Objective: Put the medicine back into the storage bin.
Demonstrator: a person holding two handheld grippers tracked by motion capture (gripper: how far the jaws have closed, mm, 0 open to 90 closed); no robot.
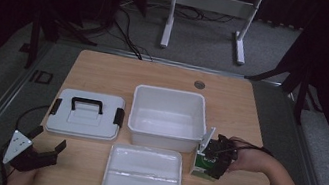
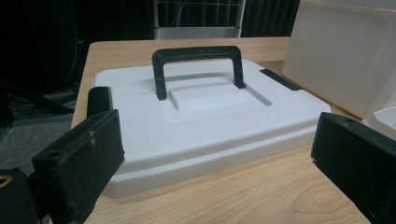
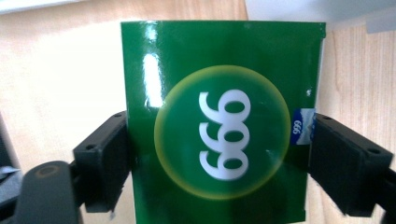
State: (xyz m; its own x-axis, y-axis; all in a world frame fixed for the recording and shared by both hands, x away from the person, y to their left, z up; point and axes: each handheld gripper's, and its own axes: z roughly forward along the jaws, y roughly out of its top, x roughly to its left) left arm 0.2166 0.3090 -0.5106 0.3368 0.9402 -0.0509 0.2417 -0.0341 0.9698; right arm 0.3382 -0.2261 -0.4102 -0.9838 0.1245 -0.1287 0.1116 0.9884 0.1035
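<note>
The green box is being gripped across its sides by the right gripper; lifting into the white bin seems called for, while the left gripper fingers are held wide.

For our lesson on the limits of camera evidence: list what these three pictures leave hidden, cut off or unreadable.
- Green box: right gripper view, bottom edge cuts it off; its back is hidden.
- Same box, high view: the right hand-held gripper covers most of it; print too small to read.
- White lid: left gripper view, the near corner hides behind a black jaw.
- Deep white bin: cropped at top and right.
</note>
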